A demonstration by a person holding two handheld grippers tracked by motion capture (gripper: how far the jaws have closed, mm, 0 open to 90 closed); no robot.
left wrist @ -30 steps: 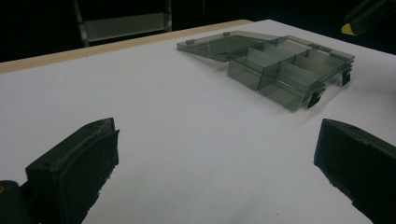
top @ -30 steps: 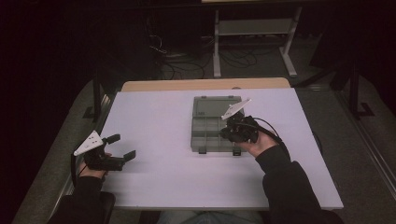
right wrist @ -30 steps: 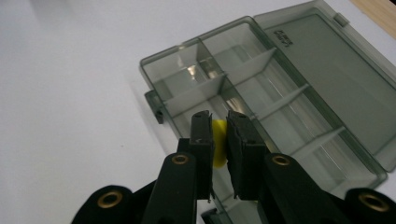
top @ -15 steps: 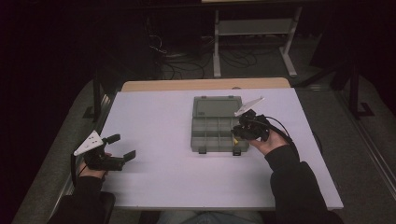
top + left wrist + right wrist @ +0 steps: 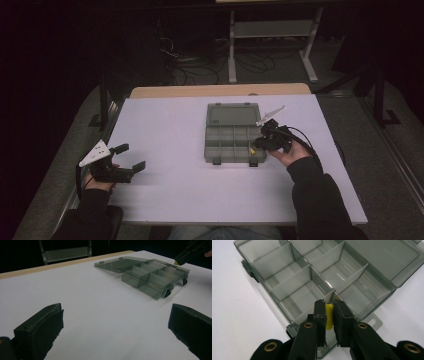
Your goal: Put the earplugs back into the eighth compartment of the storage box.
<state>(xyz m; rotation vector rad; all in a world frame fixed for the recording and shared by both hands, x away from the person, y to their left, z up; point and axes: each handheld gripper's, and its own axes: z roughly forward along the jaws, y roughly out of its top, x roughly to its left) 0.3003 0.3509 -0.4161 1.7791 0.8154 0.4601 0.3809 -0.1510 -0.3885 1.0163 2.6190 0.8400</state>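
One compartment box (image 5: 232, 134); right hand-held gripper (image 5: 329, 312) clamps one yellow piece (image 5: 329, 316); left hand-held gripper (image 5: 116, 322) open.

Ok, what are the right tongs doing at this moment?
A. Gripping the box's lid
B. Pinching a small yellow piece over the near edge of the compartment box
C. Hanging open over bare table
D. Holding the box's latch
B: in the right gripper view the right tongs clamp a small yellow piece above the grey compartment box, whose lid lies open.
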